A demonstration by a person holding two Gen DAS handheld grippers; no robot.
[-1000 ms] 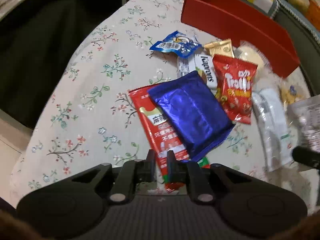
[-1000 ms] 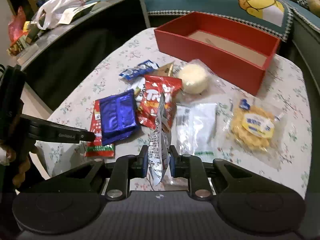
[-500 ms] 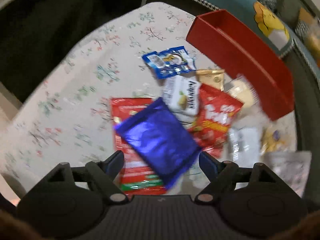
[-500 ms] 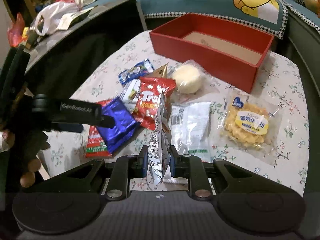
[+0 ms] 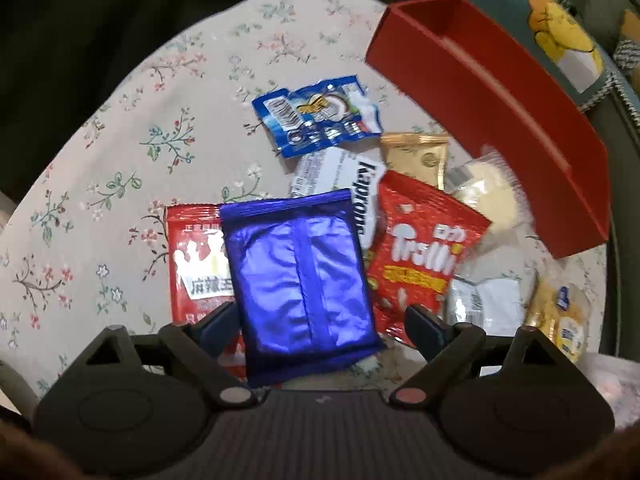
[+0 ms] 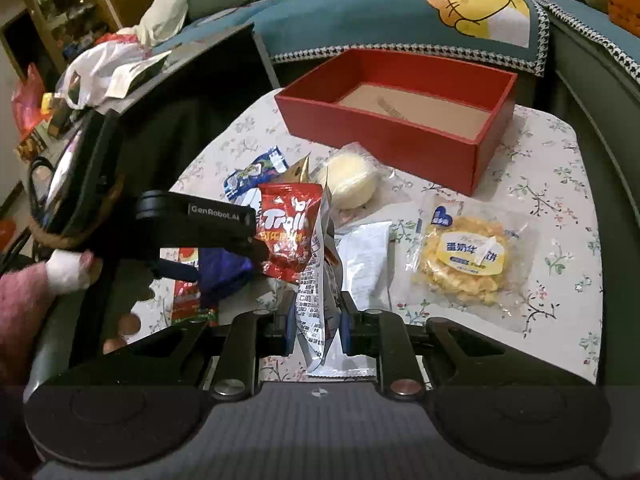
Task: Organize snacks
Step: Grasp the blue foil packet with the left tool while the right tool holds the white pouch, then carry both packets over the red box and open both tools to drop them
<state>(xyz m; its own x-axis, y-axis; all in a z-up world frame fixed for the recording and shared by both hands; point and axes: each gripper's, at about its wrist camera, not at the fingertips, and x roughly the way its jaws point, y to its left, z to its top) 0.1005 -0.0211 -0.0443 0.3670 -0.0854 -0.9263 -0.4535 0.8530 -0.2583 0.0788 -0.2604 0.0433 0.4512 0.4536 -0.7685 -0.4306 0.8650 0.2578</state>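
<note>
Snacks lie scattered on the floral-cloth worktop (image 5: 120,152). We see the left hand-held gripper (image 5: 320,326) with its jaws opening, wide apart on either side of a shiny blue foil packet (image 5: 300,280) without pressing it; that packet rests on a red printed sachet (image 5: 196,264), beside a red Trolli bag (image 5: 420,256). Our right hand-held gripper (image 6: 316,326) is clamped on a white printed wrapper (image 6: 316,308) standing upright between its pads. An open red rectangular box (image 6: 400,132) sits at the far edge, near a clear-wrapped yellow cookie (image 6: 464,256).
</note>
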